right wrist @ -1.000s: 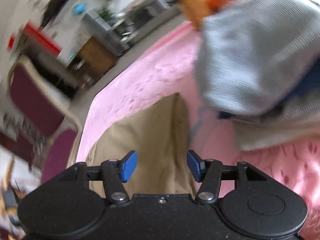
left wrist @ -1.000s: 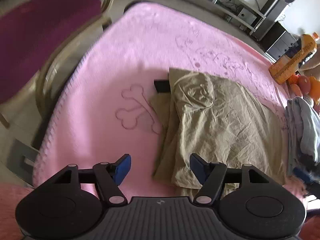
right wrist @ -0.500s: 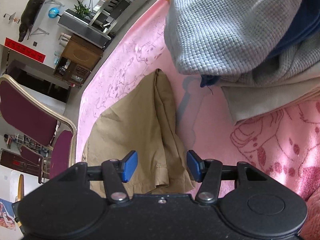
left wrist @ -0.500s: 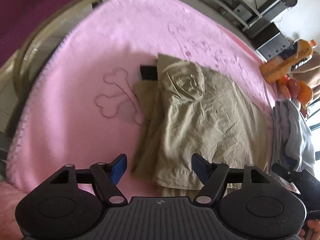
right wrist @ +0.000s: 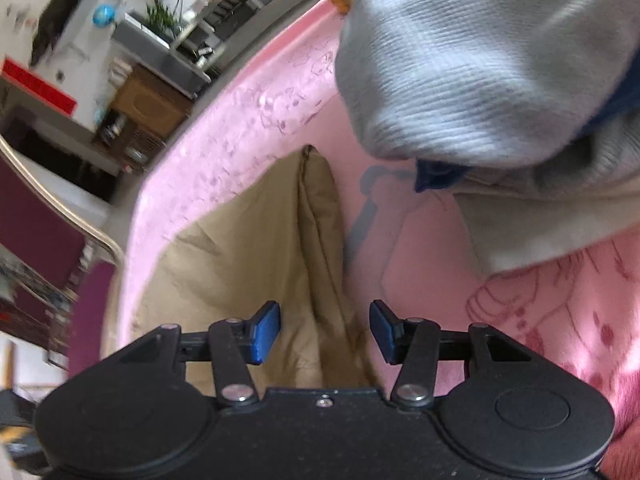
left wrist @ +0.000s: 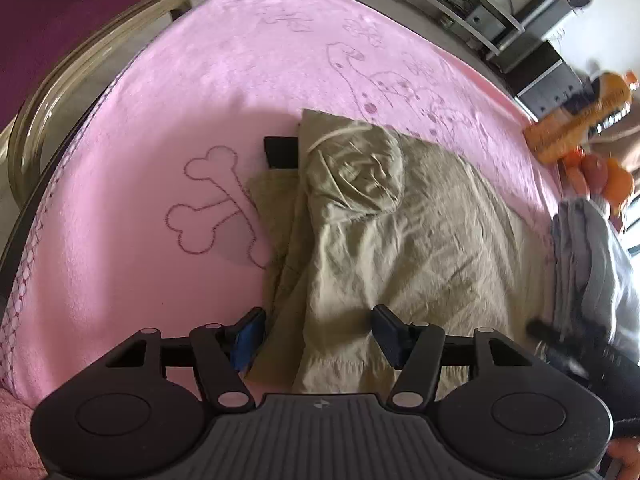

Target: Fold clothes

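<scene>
**Khaki garment on pink blanket, both grippers closing over its near hem**

Khaki garment (left wrist: 400, 240) lies crumpled and partly folded on the pink blanket (left wrist: 160, 140), right of the crossed-bones print (left wrist: 216, 204). A rounded, wrinkled bulge sits at its far end, beside a small black rectangular piece (left wrist: 280, 152) at its far-left corner. What kind of garment it is: can't tell.

Left gripper (left wrist: 316, 332): jaws closing, not yet together. Near hem of the garment sits between the blue pads; the pads are not pressing on it. Points steeply down at the cloth.

Right gripper (right wrist: 324, 330): jaws closing too, a gap still open. The garment's right-hand folded edge (right wrist: 320, 220) runs up between the pads; no pinch visible. In the left view it shows only as a dark blur at the right edge.

A stack of folded clothes, grey knit on top (right wrist: 480, 60), sits on the blanket just right of the garment, not touching it. Orange bottle (left wrist: 576, 120) lies at the blanket's far right edge. Chair with maroon seat (left wrist: 60, 20) stands off the far-left side.
</scene>
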`<state>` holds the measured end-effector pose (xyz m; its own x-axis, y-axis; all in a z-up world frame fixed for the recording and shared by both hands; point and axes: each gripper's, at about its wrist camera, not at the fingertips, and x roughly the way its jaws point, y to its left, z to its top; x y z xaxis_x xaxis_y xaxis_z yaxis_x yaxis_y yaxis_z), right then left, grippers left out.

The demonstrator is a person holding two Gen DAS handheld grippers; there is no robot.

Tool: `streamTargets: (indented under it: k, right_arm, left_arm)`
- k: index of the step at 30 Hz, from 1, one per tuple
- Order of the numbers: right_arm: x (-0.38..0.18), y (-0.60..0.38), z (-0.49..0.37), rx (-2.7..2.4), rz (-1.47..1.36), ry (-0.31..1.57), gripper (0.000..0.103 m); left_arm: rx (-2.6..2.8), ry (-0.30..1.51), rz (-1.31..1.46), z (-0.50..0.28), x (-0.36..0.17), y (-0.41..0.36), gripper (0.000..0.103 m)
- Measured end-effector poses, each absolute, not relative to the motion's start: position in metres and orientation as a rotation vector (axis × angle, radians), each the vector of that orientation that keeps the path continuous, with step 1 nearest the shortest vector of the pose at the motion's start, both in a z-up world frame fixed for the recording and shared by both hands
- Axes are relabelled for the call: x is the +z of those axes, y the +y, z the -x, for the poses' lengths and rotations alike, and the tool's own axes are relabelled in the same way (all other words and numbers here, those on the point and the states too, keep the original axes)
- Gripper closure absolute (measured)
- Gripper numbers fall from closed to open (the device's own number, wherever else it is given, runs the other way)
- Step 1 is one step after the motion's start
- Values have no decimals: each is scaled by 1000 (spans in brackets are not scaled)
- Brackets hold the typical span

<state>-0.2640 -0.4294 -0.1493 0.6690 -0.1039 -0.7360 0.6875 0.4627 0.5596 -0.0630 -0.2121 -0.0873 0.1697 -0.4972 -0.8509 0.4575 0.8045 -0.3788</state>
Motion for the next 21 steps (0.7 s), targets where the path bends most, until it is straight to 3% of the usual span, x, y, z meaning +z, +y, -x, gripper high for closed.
streamTargets:
  k: [4,5,6,9,13,21]
  right_arm:
    - [-146,-414,251,-556,-852,686,59]
    - [-145,-411,249,-552,-828,694,76]
    - [-144,-408,246,-543,-805,704,86]
    - [-134,-396,238,-536,-686,733,96]
    - [-98,-365,220,-537,-388,746,99]
    - [-10,-321,155,-425,75,642,100]
  left_arm:
    - [-692,1195,-34,73,-86,-216,45]
    - [-696,1187,-51,74,-85,-217,47]
    - [-698,1175,-66,77,-84,-217,53]
    - [-683,1105,-141,89,-80,-220,64]
    - [-682,1003,-230,108,-72,-229,72]
    - [-741,1095,-36,105,-69,-230,76]
